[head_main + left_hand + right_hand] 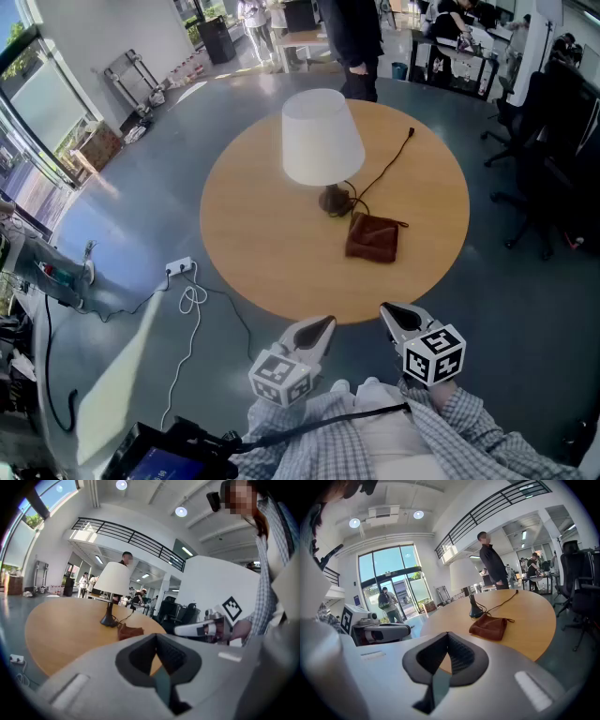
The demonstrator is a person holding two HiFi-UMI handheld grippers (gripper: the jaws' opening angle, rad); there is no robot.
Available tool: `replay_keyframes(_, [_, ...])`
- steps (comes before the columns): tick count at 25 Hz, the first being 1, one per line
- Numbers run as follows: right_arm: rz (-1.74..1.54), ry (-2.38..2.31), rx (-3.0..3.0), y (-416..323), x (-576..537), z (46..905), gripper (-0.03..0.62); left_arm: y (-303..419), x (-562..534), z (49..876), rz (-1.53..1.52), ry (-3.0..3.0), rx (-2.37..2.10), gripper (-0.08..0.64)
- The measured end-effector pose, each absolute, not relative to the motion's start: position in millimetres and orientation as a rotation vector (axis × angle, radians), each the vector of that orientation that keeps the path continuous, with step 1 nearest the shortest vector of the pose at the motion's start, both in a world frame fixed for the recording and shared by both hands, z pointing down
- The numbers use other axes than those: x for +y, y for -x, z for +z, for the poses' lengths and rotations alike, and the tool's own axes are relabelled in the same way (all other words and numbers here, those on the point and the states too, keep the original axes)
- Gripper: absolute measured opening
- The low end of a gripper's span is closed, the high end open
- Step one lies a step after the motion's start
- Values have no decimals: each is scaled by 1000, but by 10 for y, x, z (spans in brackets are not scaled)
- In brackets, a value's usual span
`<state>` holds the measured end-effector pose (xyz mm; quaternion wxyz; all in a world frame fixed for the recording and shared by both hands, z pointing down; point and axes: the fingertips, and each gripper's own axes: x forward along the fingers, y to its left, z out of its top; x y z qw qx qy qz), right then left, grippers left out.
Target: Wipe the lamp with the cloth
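White lampshade top [316,101], head view only

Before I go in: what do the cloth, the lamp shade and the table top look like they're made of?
Cloth: rust-brown, soft matte fabric, perhaps suede-like or microfibre; it lies crumpled in loose folds.
Lamp shade: white, smooth and matte, probably fabric or paper; no weave can be made out.
Table top: light wood or wood-look laminate, even in colour, with a faint satin sheen.

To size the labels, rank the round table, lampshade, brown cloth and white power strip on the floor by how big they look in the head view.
1. round table
2. lampshade
3. brown cloth
4. white power strip, though it lies lower, farther from the camera
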<state>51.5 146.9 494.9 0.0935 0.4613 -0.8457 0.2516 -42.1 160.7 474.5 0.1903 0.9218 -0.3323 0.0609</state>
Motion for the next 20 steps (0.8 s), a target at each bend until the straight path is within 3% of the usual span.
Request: replay_keyframes(20, [761, -1355, -2519, -571, 1574, 4956, 5, 332, 1703, 4749, 179, -2592, -927, 5])
